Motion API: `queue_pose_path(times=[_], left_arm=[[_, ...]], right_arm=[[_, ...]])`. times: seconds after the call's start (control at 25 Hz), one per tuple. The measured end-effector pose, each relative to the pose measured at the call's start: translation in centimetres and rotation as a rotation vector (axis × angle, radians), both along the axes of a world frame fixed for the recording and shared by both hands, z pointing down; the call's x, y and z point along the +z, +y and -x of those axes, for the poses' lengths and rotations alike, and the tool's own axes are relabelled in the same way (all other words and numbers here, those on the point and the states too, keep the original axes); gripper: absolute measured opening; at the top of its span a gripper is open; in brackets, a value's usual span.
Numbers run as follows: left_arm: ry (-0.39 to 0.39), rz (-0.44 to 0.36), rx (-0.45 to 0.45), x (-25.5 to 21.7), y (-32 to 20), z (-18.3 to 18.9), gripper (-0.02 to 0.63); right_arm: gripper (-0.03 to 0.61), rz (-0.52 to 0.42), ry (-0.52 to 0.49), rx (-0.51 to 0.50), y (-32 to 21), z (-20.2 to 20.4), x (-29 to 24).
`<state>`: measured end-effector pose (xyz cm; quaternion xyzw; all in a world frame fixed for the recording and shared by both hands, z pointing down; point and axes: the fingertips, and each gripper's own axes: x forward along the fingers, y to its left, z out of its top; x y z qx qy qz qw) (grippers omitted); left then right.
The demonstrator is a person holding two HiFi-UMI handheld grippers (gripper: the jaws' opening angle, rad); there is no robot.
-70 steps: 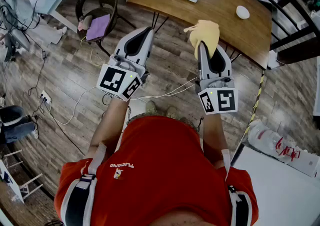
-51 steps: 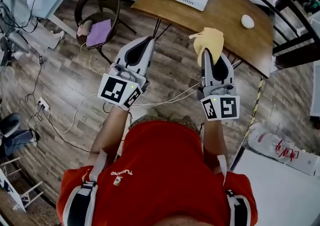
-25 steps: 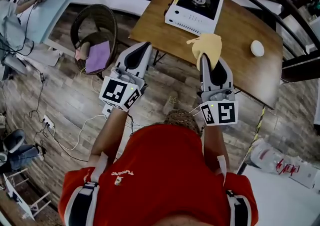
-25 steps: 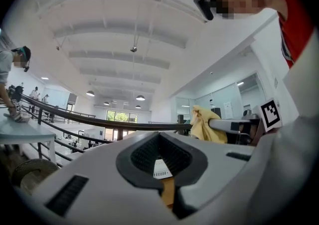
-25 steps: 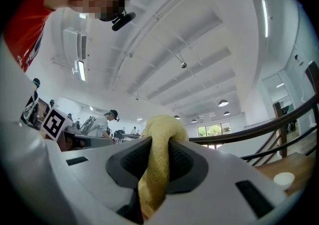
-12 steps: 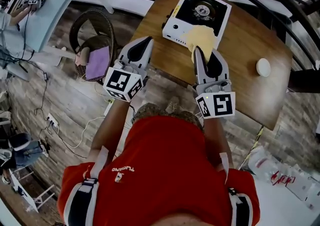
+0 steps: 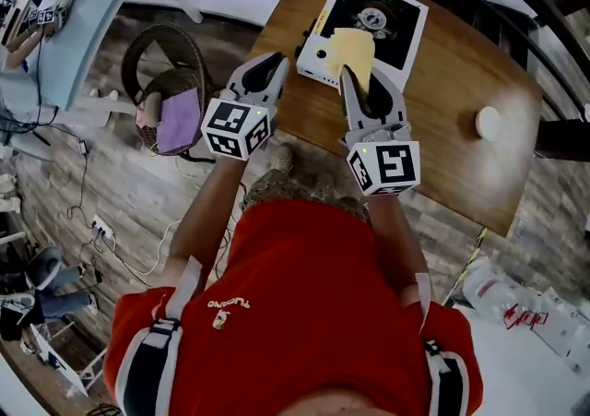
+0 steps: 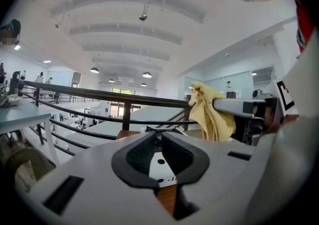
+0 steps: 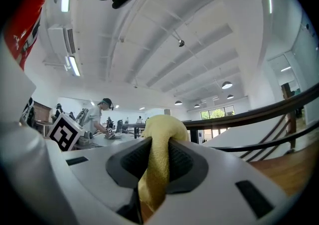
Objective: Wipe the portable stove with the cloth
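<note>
On the wooden table [image 7: 442, 128], toward its far left corner, sits the stove [image 7: 398, 36], a white box with a black top and a round burner in the middle. Wiping has not begun, as far as I can judge. The black top shows no cloth lying on it, and both grippers are at the near side of the stove rather than over it.

The right gripper [image 7: 355, 80] is clamped on the cloth [image 7: 350, 47], a soft yellow bundle that bulges out past the jaw tips and also hangs limp beneath them. From the head view the bundle covers the stove's near front corner; I cannot tell whether it touches the stove.

The left gripper [image 7: 275, 62] holds nothing. Its jaws are opening, with only a thin gap between the tips, and it sits just left of the stove, over the table edge.

What is left is the whole job: bringing the cloth onto the stove and rubbing it over the surfaces.

The stove's white control front faces the person, and the left gripper view shows dark knobs or holes on it. Its long side seems to run left to right in the head view, slightly skewed against the table's near edge, though the cloth hides part of that front.
</note>
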<state>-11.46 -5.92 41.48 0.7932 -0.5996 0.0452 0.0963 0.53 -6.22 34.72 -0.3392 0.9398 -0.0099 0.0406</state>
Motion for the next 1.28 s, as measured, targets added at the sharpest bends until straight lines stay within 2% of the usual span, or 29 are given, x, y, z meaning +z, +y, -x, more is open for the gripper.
queue_pose_path(times=[0.16, 0.4, 0.56, 1.0, 1.28], left_arm=[[0.031, 0.084, 0.038, 2.6, -2.3, 1.0, 0.066], [0.051, 0.266, 0.123, 8.3, -6.0, 3.1, 0.115], [0.052, 0.358, 0.181, 10.8, -7.4, 3.4, 0.127], [0.039, 0.481, 0.345, 14.2, -8.8, 2.0, 0.129], [0.041, 0.503, 0.365, 14.6, -8.8, 1.5, 0.129]], right_arm=[[0.089, 0.053, 0.047, 0.026, -1.5, 2.2, 2.1], [0.089, 0.159, 0.132, 0.079, -4.6, 6.4, 6.5], [0.089, 0.243, 0.175, 0.116, -6.1, 8.0, 8.8], [0.089, 0.435, 0.313, 0.192, -7.8, 9.8, 14.1], [0.089, 0.508, 0.478, 0.169, -8.3, 10.0, 17.3]])
